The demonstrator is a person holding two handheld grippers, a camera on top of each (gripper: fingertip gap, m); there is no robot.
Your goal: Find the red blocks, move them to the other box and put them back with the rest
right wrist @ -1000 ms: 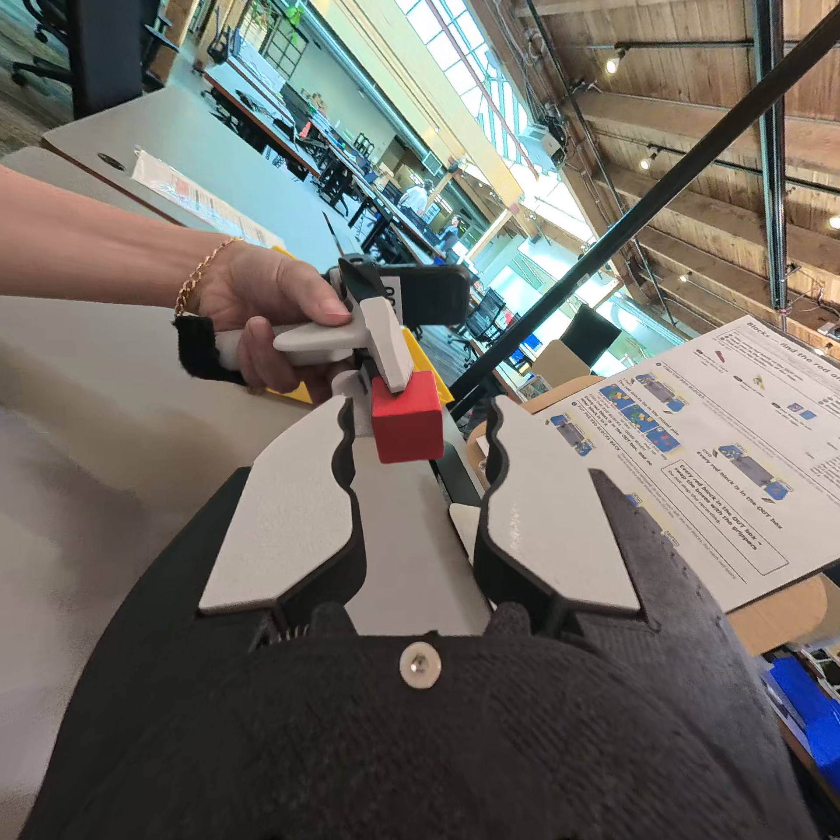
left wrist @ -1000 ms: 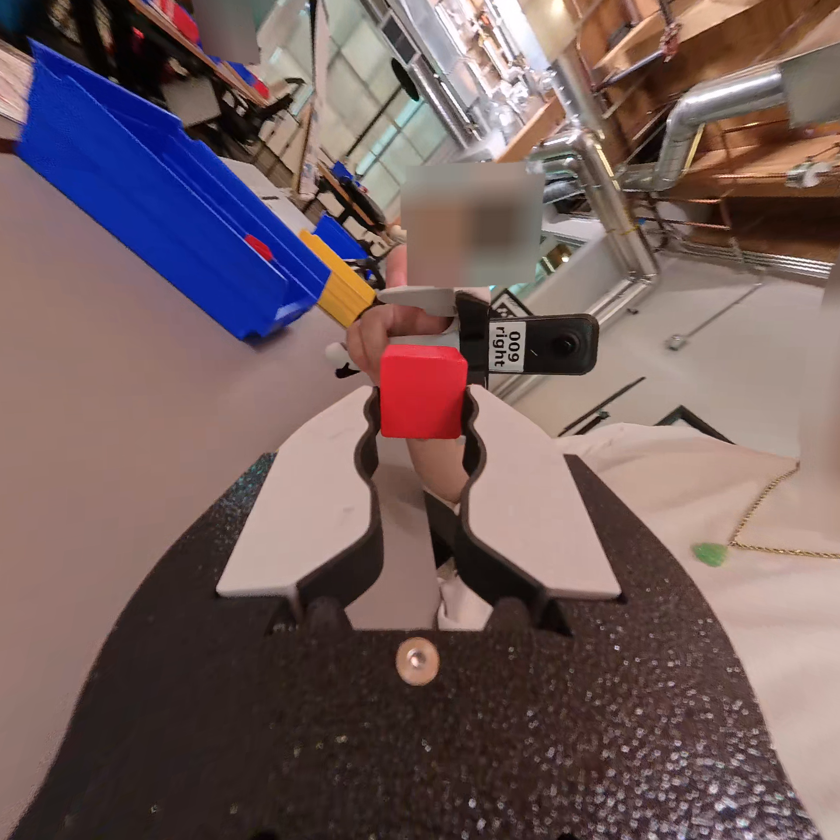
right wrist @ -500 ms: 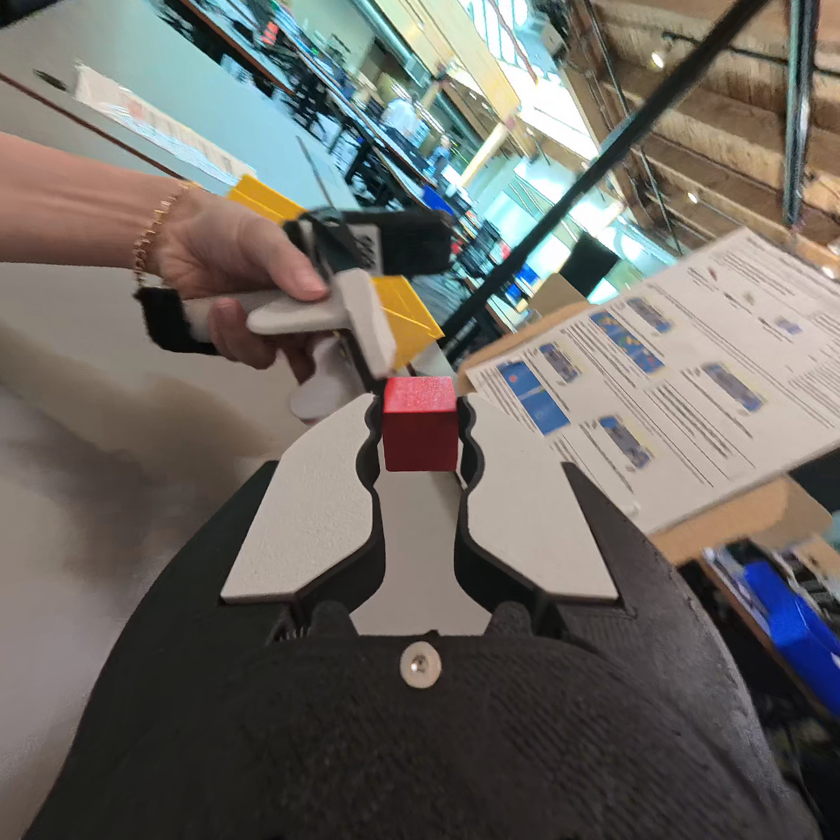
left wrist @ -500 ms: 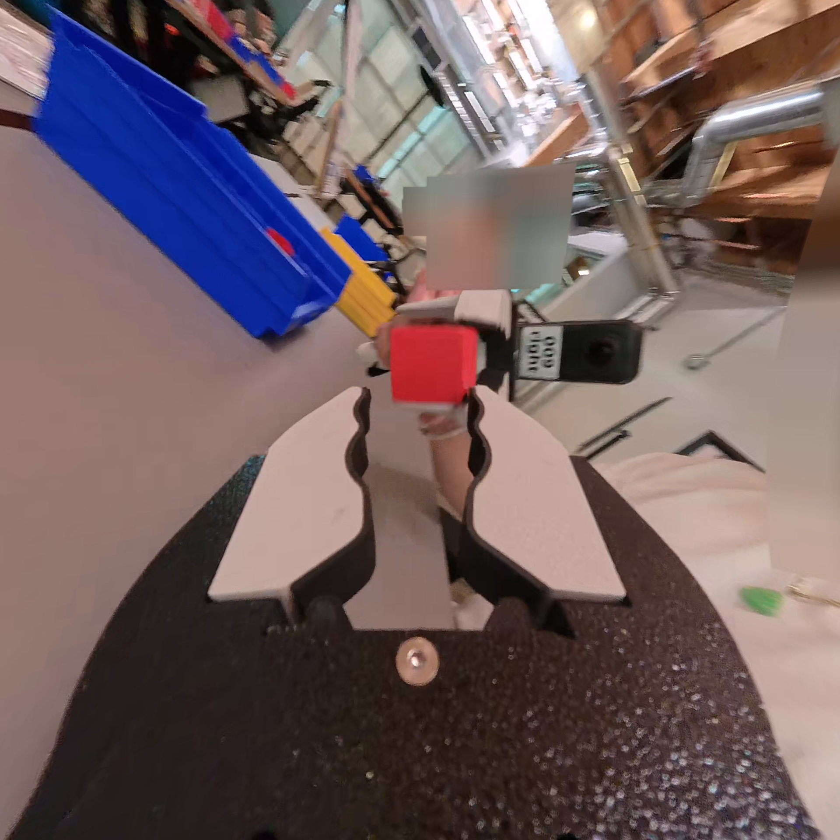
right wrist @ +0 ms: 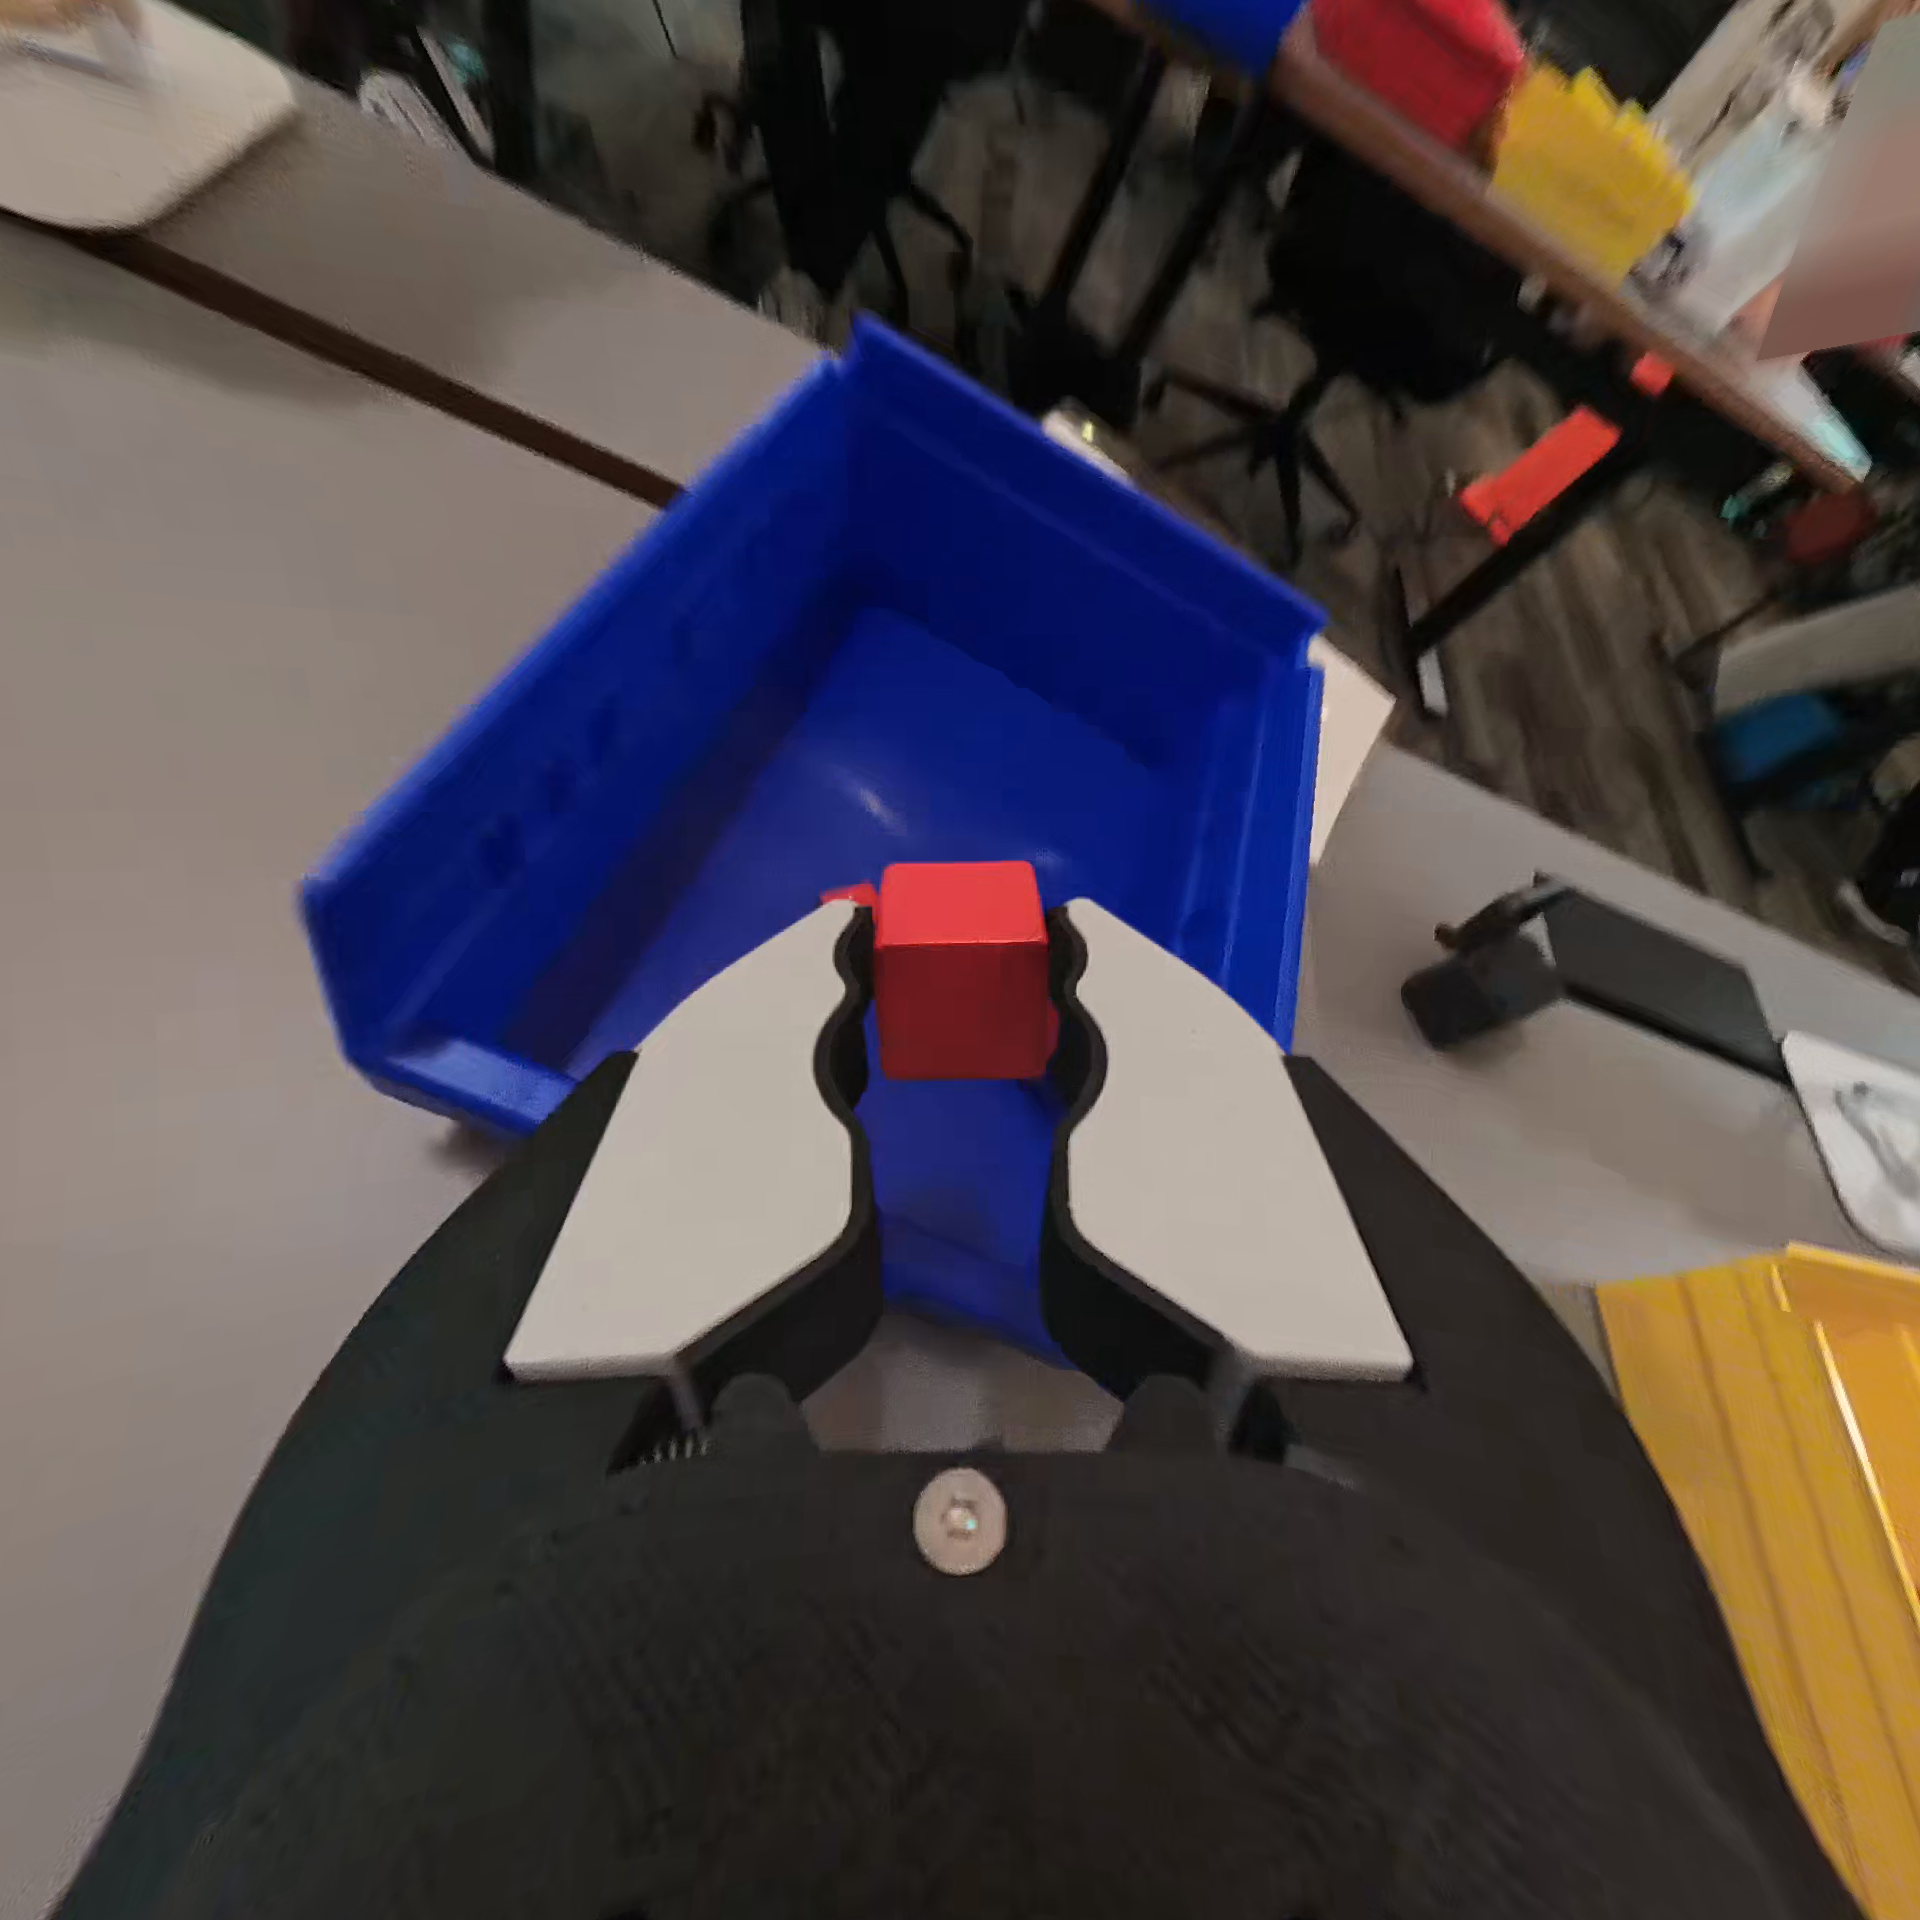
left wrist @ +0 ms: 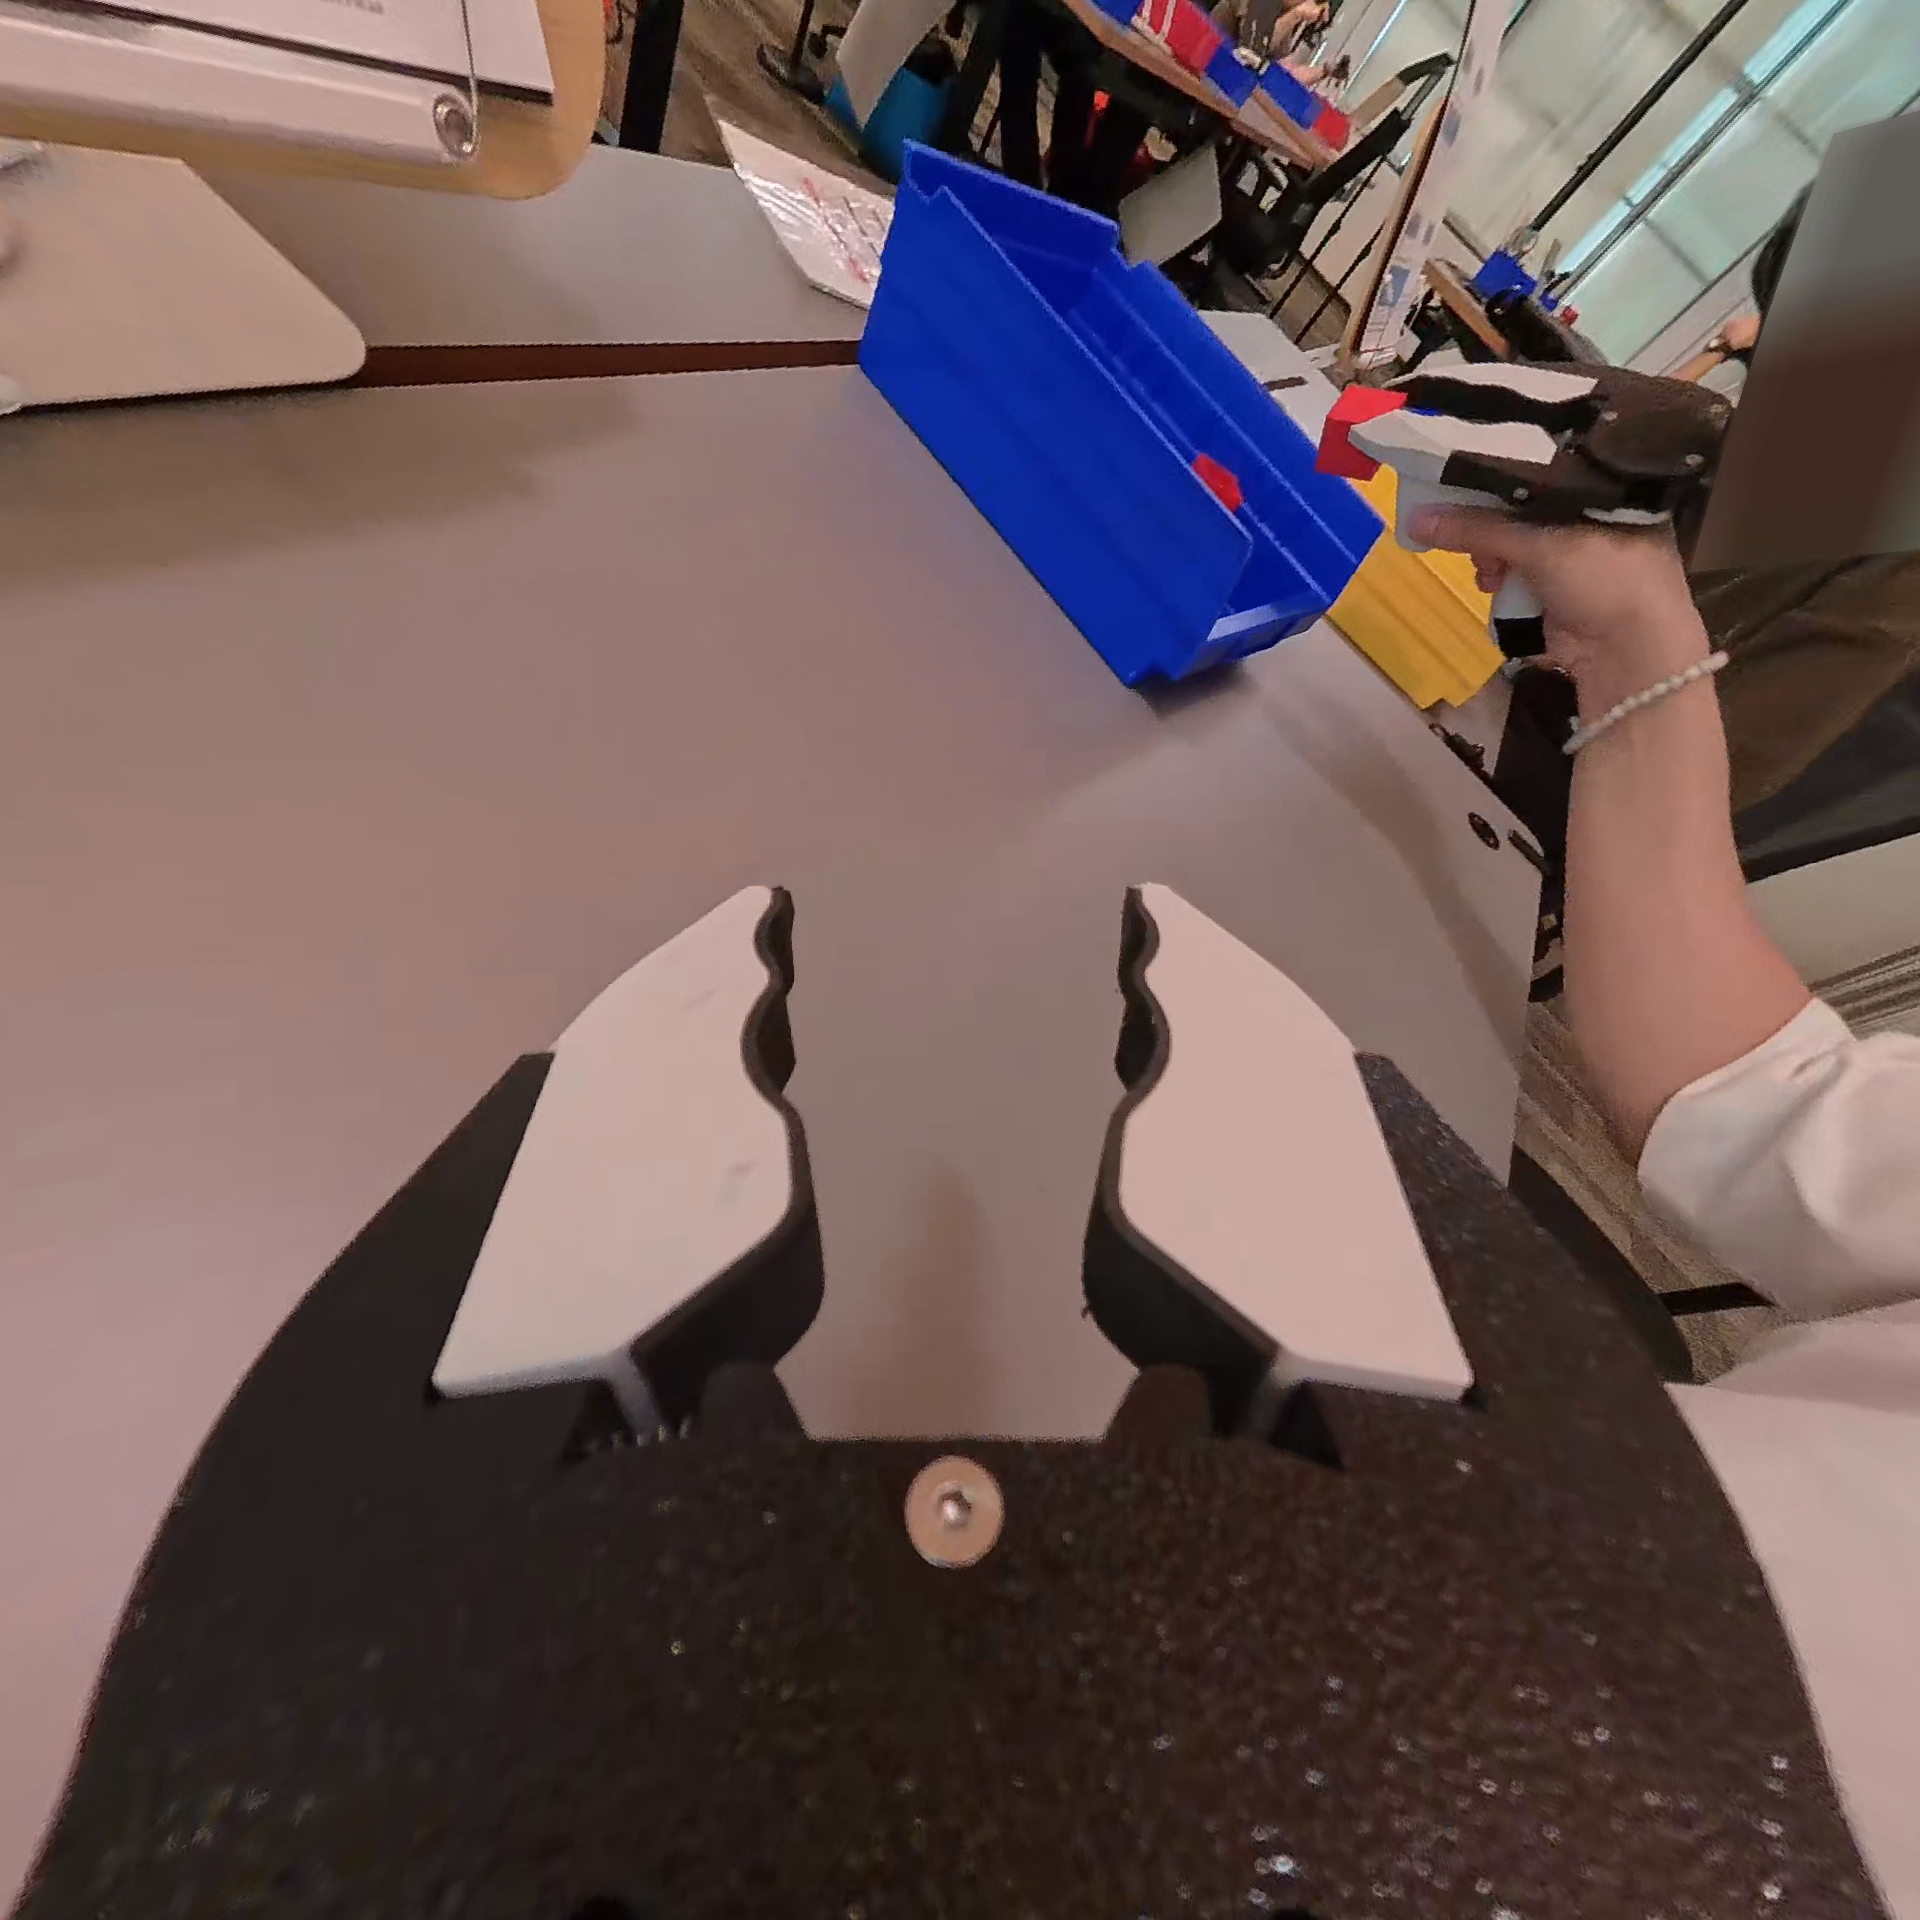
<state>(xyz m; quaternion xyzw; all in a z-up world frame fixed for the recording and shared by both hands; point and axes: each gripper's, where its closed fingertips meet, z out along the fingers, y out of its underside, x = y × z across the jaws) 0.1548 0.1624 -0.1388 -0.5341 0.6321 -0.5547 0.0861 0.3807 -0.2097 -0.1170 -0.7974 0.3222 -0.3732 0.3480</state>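
Observation:
My right gripper (right wrist: 958,935) is shut on a red cube (right wrist: 961,966) and holds it above the open blue box (right wrist: 499,790). A sliver of another red block (right wrist: 844,894) shows in the box beside my left fingertip. In the left wrist view the right gripper (left wrist: 1361,442) hangs over the blue box (left wrist: 1039,457) with the red cube (left wrist: 1351,436) at its tips, and a red block (left wrist: 1216,483) lies inside the box. My left gripper (left wrist: 956,925) is open and empty over the bare grey table (left wrist: 520,727).
A yellow box (left wrist: 1413,623) stands right behind the blue one; its rim also shows in the right wrist view (right wrist: 1787,1455). A black clamp (right wrist: 1558,977) lies on the table to the right. A paper sheet (left wrist: 821,229) and a monitor base (left wrist: 156,291) are at the far side.
The red cube passed from my left gripper to my right: the right pads closed on it, the left opened wide and drew back. The right gripper carried it over the blue box.

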